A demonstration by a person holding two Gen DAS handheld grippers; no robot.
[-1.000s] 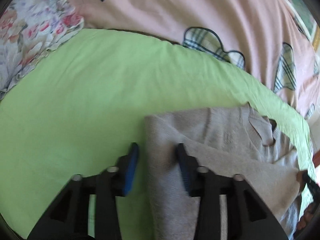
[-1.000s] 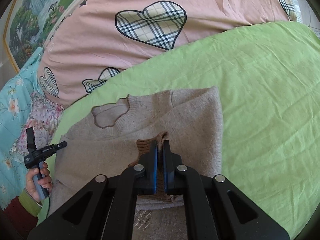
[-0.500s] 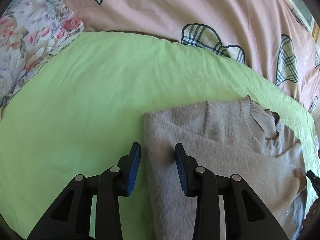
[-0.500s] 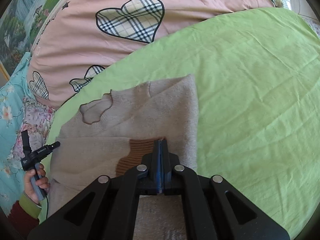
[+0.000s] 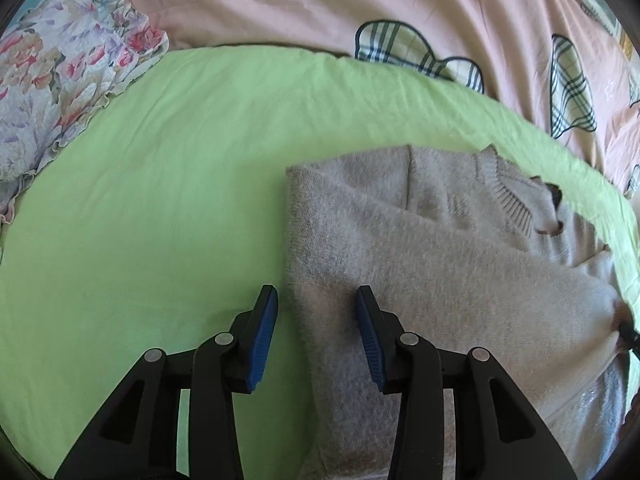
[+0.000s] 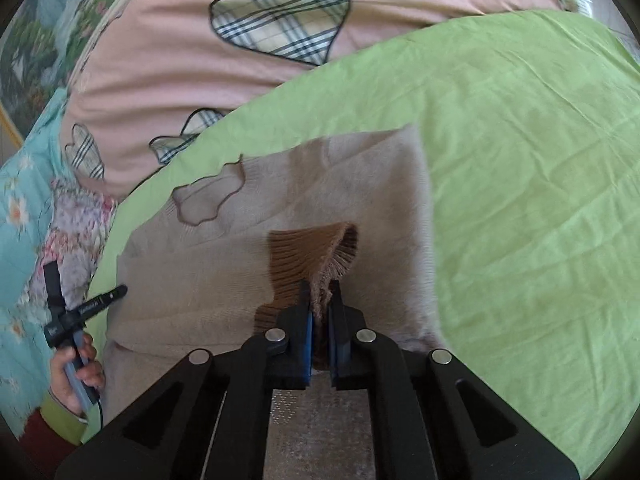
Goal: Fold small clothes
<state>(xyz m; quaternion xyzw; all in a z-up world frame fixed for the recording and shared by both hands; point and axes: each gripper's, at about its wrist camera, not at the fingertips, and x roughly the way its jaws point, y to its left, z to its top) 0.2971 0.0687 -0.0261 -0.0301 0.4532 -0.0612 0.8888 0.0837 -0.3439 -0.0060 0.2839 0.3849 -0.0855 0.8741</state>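
Observation:
A small beige knit sweater lies on the green sheet, one sleeve folded across its chest. My left gripper is open, its jaws astride the sweater's left folded edge, holding nothing. In the right wrist view the sweater lies with its neckline at upper left. My right gripper is shut on the brown ribbed cuff of the folded sleeve, held over the sweater's middle. The left gripper shows at the left edge, held by a hand.
A pink quilt with plaid hearts lies bunched behind the sheet. A floral pillow sits at the far left. Green sheet stretches right of the sweater.
My right gripper has carried the brown cuff across the sweater's chest, and the cuff now stands bunched up between the jaws. My left gripper stays open at the left edge.

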